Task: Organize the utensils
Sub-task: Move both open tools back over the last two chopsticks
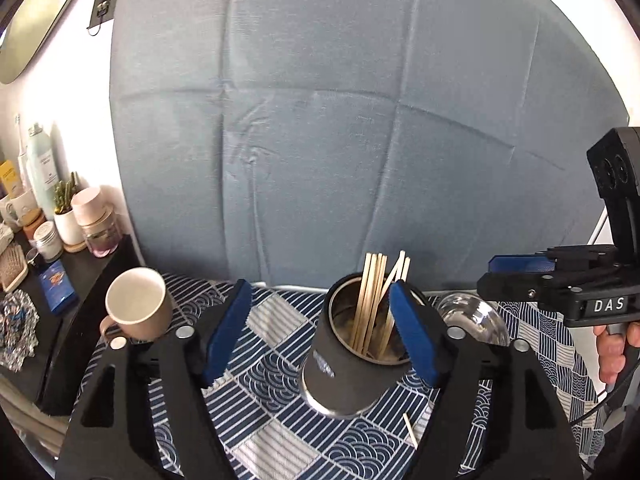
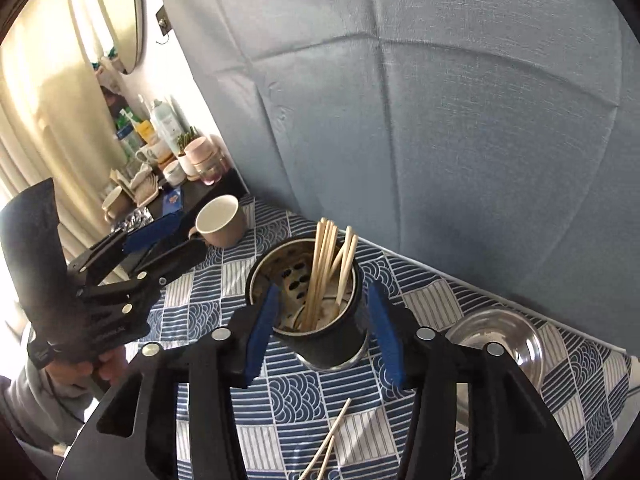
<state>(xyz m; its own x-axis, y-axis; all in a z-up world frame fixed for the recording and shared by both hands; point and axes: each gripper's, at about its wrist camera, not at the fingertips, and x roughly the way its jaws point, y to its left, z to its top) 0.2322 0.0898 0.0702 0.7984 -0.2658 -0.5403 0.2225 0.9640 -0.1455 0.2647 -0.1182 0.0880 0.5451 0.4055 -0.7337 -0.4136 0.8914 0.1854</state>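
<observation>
A dark utensil holder [image 1: 332, 376] with a metal inside stands on the patterned tablecloth [image 1: 272, 320], with several wooden chopsticks [image 1: 374, 292] upright in it. My left gripper [image 1: 320, 285] is open. Its right finger is in front of the holder's rim and nothing is between the pads. A loose chopstick [image 1: 410, 430] lies on the cloth near the holder's base. In the right wrist view my right gripper [image 2: 324, 288] is open, a finger either side of the holder [image 2: 324, 346], with the pads not pressing it. Loose chopsticks [image 2: 328, 444] lie below it.
A beige mug [image 1: 138, 304] stands at the cloth's left. A steel bowl [image 2: 500, 340] sits right of the holder. A dark side shelf [image 1: 60, 264] with bottles, jars and a small plant is on the left. A blue fabric backdrop [image 1: 320, 120] rises behind.
</observation>
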